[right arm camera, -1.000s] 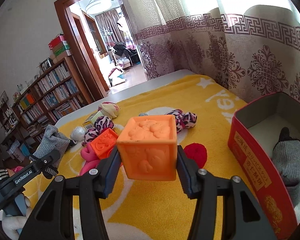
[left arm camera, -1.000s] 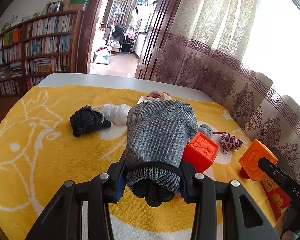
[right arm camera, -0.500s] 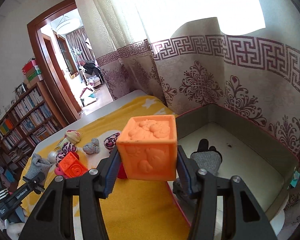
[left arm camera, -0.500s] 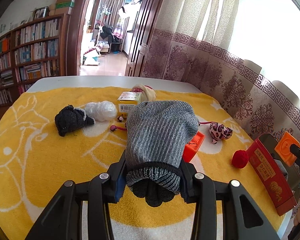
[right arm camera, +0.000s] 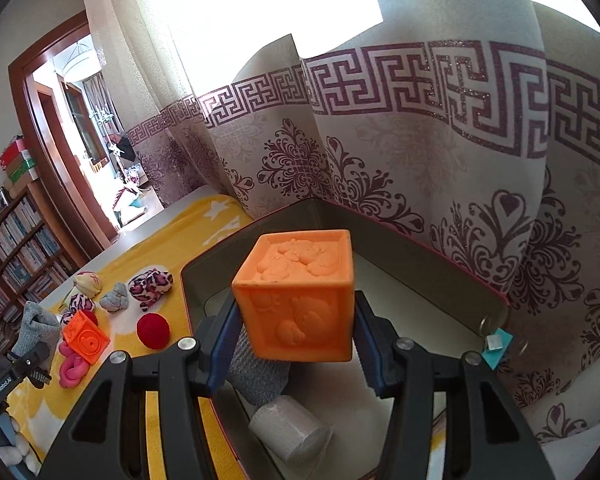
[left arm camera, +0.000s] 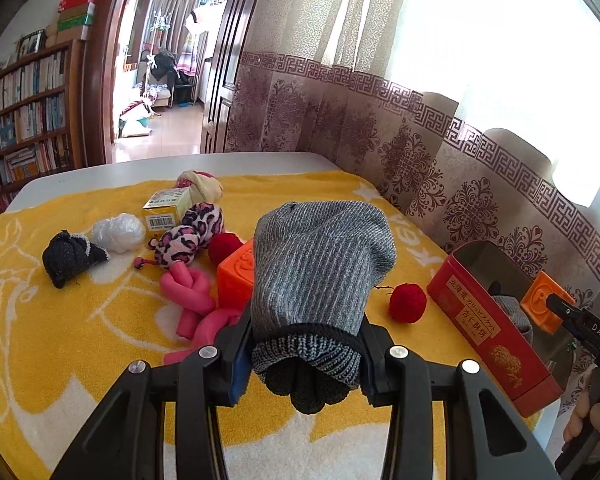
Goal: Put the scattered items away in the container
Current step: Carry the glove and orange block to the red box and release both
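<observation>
The orange embossed soft-plastic cube (right arm camera: pixel 296 296) sits clenched in my right gripper (right arm camera: pixel 296 344), pads on two opposite flat sides, over the open red rectangular tin (right arm camera: pixel 380 236) at the table's curtain-side edge. I judge it light and squashy, safe to drop. My left gripper (left arm camera: pixel 306 354) grasps a grey ribbed knitted sock (left arm camera: pixel 320 264) by its cuff; limp and light, it holds best bunched. The right wrist view shows the tin's contents, a grey sock and a pale roll; the left shows the scatter on the yellow towel (left arm camera: pixel 60 340).
</observation>
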A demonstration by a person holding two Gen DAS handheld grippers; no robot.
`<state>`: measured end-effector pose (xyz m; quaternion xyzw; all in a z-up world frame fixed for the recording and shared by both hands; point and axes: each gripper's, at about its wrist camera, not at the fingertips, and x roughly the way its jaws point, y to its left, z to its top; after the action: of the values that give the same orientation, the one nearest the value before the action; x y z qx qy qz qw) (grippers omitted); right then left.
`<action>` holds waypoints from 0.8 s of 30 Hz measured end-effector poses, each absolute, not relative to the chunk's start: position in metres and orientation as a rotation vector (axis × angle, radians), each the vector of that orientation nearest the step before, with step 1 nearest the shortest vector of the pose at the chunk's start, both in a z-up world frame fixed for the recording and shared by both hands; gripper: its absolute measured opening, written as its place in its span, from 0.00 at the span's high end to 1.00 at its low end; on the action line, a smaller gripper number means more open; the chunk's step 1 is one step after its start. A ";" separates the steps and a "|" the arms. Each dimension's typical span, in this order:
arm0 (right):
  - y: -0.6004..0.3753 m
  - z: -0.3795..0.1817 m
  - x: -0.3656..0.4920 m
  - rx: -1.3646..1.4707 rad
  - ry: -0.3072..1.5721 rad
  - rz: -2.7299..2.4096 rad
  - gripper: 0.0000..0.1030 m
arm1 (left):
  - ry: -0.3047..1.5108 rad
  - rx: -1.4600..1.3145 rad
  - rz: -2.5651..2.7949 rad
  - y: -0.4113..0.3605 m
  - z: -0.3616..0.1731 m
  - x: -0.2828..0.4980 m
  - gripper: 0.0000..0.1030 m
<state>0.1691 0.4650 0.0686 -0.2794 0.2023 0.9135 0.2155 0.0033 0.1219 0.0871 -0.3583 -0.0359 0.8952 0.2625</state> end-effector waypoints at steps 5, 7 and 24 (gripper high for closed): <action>0.472 0.067 0.173 -0.763 0.552 2.512 0.44 | -0.021 -0.947 2.332 0.174 0.096 0.008 0.57; 0.476 0.067 0.177 -0.756 0.553 2.500 0.44 | 0.006 -0.934 2.297 0.197 0.100 0.009 0.57; 0.497 0.067 0.188 -0.733 0.536 2.442 0.44 | 0.147 -0.889 2.081 0.332 0.099 0.017 0.57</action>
<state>0.1880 0.4967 0.0669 -0.2712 0.1982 0.9038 0.2650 0.0165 0.3319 0.0994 -0.3552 0.0587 0.8315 0.4231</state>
